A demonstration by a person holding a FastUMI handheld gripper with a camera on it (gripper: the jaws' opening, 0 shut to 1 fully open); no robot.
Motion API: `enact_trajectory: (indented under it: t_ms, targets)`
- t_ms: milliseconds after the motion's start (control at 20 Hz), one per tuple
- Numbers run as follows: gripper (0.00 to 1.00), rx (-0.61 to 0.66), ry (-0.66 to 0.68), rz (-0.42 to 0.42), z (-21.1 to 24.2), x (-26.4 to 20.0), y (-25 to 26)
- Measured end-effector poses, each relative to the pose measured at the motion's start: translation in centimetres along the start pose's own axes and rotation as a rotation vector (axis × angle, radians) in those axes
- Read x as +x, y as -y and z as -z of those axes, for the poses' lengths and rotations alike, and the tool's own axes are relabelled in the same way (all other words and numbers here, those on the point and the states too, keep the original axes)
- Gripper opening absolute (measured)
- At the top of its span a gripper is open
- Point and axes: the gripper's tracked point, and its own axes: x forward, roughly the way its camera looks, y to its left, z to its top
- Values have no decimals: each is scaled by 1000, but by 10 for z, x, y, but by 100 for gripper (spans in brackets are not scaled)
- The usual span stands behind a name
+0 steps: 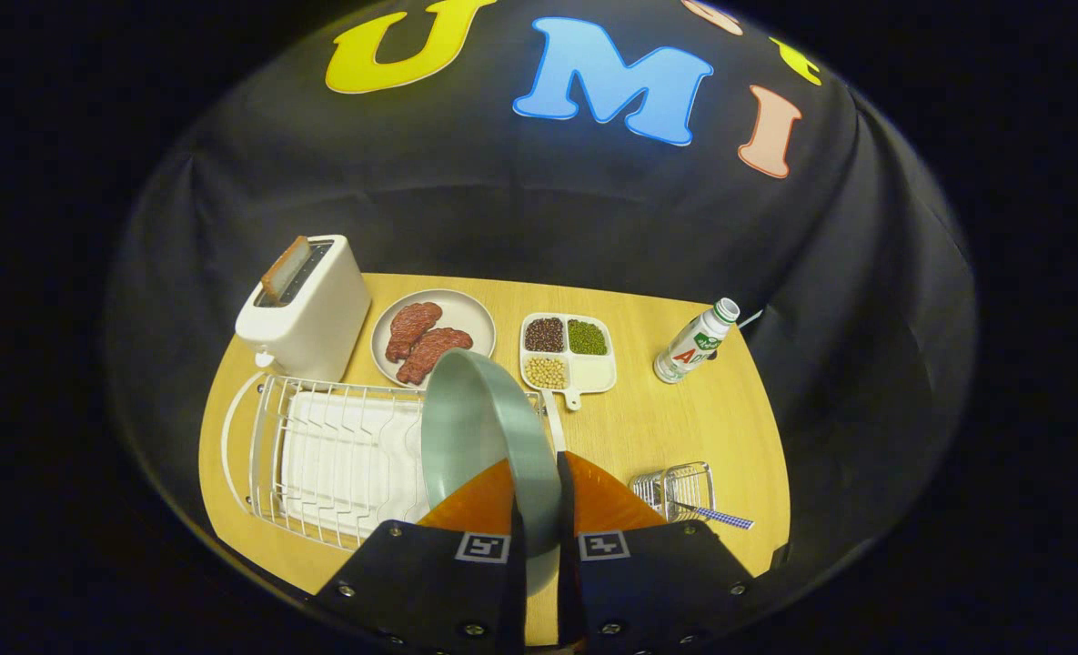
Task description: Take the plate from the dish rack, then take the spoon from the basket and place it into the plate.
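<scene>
My gripper pinches the pale green round plate by its rim, both orange fingers pressing on it, the plate on edge above the white wire dish rack. Just right of my fingers, the small wire basket holds the checkered-handled spoon on the wooden table.

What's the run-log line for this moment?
phase: plate lifted above dish rack | hand-held gripper: shut on plate, held on edge | spoon: in basket | next: set plate down
</scene>
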Motion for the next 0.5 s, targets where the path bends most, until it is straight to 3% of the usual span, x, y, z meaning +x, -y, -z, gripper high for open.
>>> enact_trajectory:
  t_ms: [100, 500]
  targets:
    - [13, 40, 30, -103, 6, -9, 8]
    - [13, 149, 32, -356, 61, -49, 65]
